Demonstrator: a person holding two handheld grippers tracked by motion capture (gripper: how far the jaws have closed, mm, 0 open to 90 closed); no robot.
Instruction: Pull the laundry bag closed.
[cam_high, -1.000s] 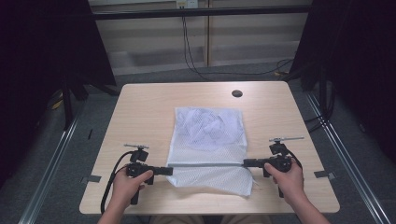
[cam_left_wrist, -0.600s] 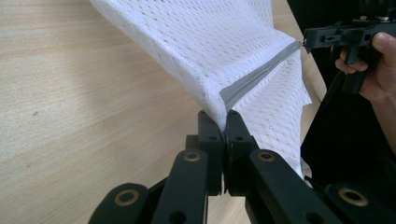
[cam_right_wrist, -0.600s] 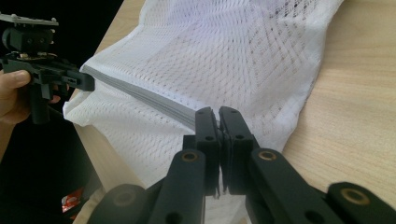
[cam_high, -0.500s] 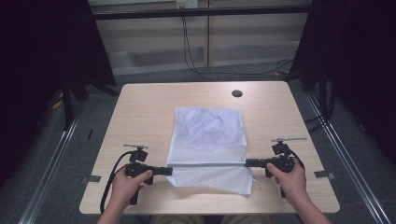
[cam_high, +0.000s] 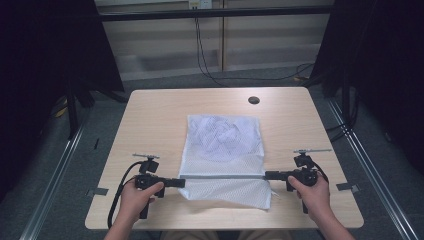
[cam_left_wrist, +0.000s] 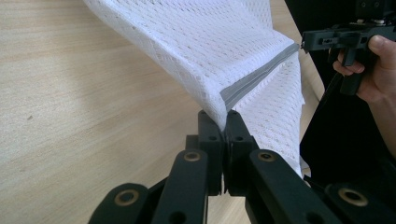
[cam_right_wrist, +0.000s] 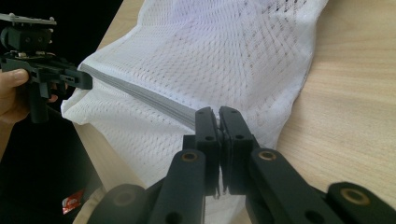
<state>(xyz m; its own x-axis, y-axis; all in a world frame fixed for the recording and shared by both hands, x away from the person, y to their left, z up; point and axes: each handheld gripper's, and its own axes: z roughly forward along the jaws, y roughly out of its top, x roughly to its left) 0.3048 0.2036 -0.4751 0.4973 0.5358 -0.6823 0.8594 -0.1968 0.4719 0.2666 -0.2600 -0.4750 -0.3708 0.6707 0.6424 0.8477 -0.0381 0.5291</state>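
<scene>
A white mesh laundry bag (cam_high: 223, 145) lies in the middle of the wooden table (cam_high: 155, 115), with crumpled cloth inside its far half. Its grey zipper edge (cam_high: 222, 176) is lifted and pulled taut between both grippers. My left gripper (cam_high: 182, 182) is shut on the left end of that edge; its own view has the jaws pinching the mesh bag (cam_left_wrist: 219, 56) right where the grey zipper edge (cam_left_wrist: 254, 79) starts. My right gripper (cam_high: 266, 175) is shut on the right end, its jaws clamped on the grey zipper edge (cam_right_wrist: 140, 93) of the mesh bag (cam_right_wrist: 219, 51).
A small dark round hole (cam_high: 253, 100) sits near the table's far edge. Bare wood lies to the left and right of the bag. Black curtains and metal floor rails flank the table. A cable (cam_high: 120, 192) loops from the left gripper.
</scene>
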